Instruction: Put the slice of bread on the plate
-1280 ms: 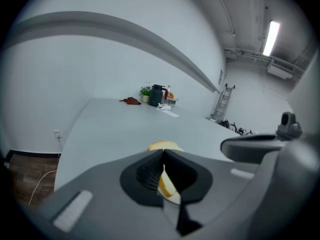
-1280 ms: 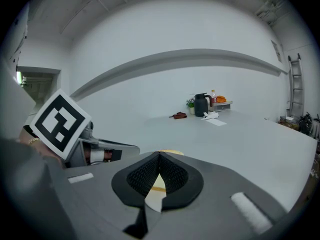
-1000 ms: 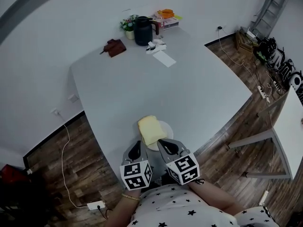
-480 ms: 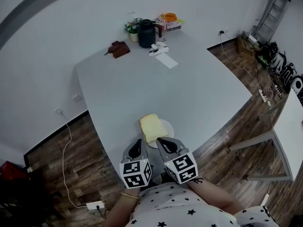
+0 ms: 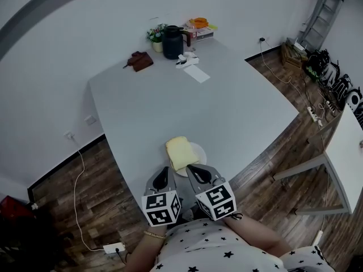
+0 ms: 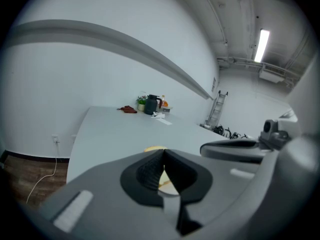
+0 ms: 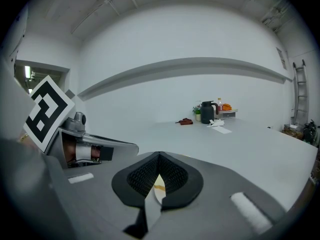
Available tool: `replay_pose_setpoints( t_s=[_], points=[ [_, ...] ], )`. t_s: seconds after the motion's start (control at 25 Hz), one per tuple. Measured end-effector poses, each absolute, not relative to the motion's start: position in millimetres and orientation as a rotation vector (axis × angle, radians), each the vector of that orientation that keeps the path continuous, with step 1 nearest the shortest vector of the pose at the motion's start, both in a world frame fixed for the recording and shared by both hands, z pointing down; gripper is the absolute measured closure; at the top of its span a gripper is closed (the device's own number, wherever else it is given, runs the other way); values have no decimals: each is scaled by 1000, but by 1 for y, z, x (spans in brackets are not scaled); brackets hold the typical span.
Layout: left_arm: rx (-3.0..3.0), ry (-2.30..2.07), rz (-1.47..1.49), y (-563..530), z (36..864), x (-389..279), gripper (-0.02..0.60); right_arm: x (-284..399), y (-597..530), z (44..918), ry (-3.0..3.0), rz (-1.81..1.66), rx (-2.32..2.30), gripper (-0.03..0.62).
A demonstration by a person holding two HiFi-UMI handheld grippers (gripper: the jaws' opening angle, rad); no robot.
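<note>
Grey table (image 5: 227, 112); bread slice (image 5: 178, 153) on plate (image 5: 200, 152), long axis toward far edge.

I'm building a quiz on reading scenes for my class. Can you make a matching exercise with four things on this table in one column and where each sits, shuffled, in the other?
Things:
1. slice of bread
2. dark jug
3. brown pouch
4. sheet of paper

Places:
A. at the far end, right beside the potted plant
B. lying on the white plate at the near edge
C. flat, a little nearer than the jug
D. left of the jug, by the far left corner

Pairs: 1-B, 2-A, 3-D, 4-C
</note>
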State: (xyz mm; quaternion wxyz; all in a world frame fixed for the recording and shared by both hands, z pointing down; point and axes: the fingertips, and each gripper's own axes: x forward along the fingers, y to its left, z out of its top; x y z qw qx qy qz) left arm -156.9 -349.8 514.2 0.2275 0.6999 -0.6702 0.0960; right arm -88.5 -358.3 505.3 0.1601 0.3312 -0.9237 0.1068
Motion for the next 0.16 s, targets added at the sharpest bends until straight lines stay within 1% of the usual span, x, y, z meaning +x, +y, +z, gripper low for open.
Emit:
replay_pose_setpoints(
  t_s=[0.16],
  points=[
    [1934, -1845, 259, -348, 513, -156, 574, -87, -356, 504, -2646, 300, 955, 595]
  ],
)
